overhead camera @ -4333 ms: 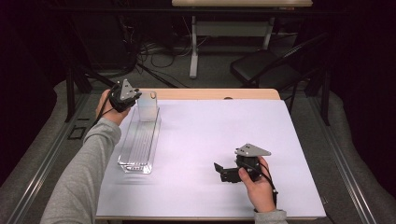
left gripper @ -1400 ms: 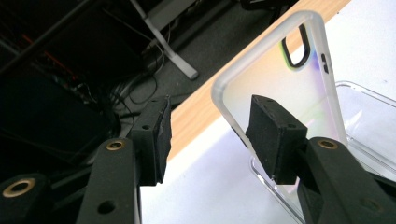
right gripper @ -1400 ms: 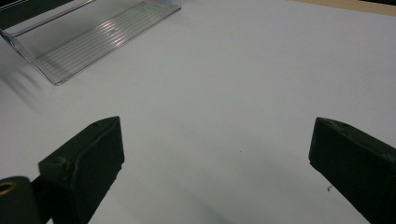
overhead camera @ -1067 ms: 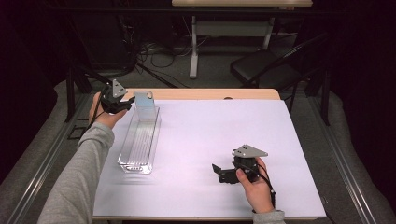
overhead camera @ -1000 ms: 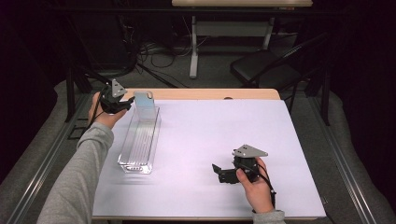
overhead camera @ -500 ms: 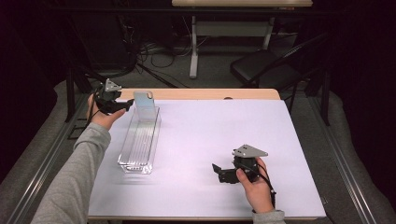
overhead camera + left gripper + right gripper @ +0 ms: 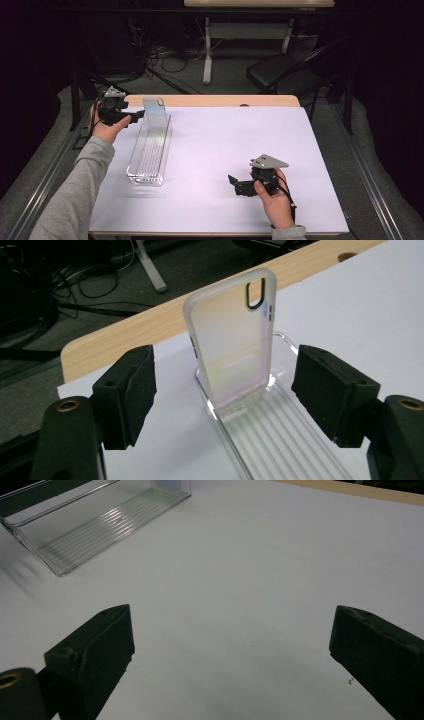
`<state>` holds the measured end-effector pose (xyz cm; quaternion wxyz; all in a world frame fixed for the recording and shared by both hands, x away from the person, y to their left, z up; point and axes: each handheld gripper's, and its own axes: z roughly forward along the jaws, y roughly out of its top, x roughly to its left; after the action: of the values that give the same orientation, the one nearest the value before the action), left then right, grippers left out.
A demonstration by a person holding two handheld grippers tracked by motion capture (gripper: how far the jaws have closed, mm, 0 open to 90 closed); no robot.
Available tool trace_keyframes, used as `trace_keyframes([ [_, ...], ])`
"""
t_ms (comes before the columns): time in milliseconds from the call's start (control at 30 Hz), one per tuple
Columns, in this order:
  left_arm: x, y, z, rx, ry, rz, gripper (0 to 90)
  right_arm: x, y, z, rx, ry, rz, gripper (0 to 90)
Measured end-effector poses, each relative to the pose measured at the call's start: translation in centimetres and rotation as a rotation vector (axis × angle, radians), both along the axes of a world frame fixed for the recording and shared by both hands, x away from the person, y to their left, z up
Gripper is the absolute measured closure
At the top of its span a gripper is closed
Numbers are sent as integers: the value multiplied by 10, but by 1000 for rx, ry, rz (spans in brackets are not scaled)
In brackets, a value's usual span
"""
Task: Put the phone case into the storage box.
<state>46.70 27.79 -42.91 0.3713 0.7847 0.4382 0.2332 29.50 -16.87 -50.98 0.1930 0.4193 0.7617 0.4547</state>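
From the high view, no brand, label or writing can be read on anything. A table (image 7: 320, 200) with a white cover and a bare wooden strip along its far edge stands on grey carpet; behind it the room is dark, with cables on the floor, one black chair (image 7: 280, 75) and the white leg of another desk (image 7: 207, 55). On the table lies one long clear tray (image 7: 150, 152) with a ribbed floor, and one translucent phone case (image 7: 154, 114) stands upright at its far end. The left gripper (image 7: 131, 117) hovers just left of the case, apart from it. The right gripper (image 7: 234, 182) rests low on the cover near the front, well apart from the tray.

In the left gripper view, the case (image 7: 232, 340) stands between the two black jaws, which are spread wide and touch nothing. Its one camera cut-out sits at the top, its foot inside the tray (image 7: 280, 440).

In the right gripper view, the two jaws are wide apart over bare white cover (image 7: 240, 580), with the tray (image 7: 95, 525) at upper left.
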Motion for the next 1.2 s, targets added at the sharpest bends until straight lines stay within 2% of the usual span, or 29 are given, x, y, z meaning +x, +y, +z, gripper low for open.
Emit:
trace_keyframes([
  [133, -8, 2, 0, -19, 11, -14, 244, 0, 0, 1, 3, -4, -4, 40],
  [167, -10, 3, 1, -25, 23, -25, 244, -1, 0, 2, 0, -3, -3, 40],
  [233, -15, 5, 2, -44, 25, -41, 202, -1, 0, 3, -1, -6, -2, 40],
  [367, -28, 8, 4, -106, 21, -73, 162, -1, 0, 4, -1, -10, -3, 40],
  [567, -50, 10, 6, -137, 4, -114, 156, -3, -1, 6, -1, -14, -4, 38],
  [667, -62, 11, 7, -161, 0, -149, 148, -6, -2, 7, -1, -12, -4, 3],
  [800, -77, 8, 7, -153, 1, -176, 109, -9, -5, 7, -1, -16, -4, 0],
  [900, -86, 7, 4, -166, 13, -186, 64, -11, -9, 7, -3, -22, -8, 0],
  [1100, -105, 1, -3, -169, 17, -210, 34, -17, -18, 7, -5, -26, -21, 0],
  [1200, -114, 0, -7, -193, 16, -217, 6, -22, -22, 7, -3, -27, -29, 0],
])
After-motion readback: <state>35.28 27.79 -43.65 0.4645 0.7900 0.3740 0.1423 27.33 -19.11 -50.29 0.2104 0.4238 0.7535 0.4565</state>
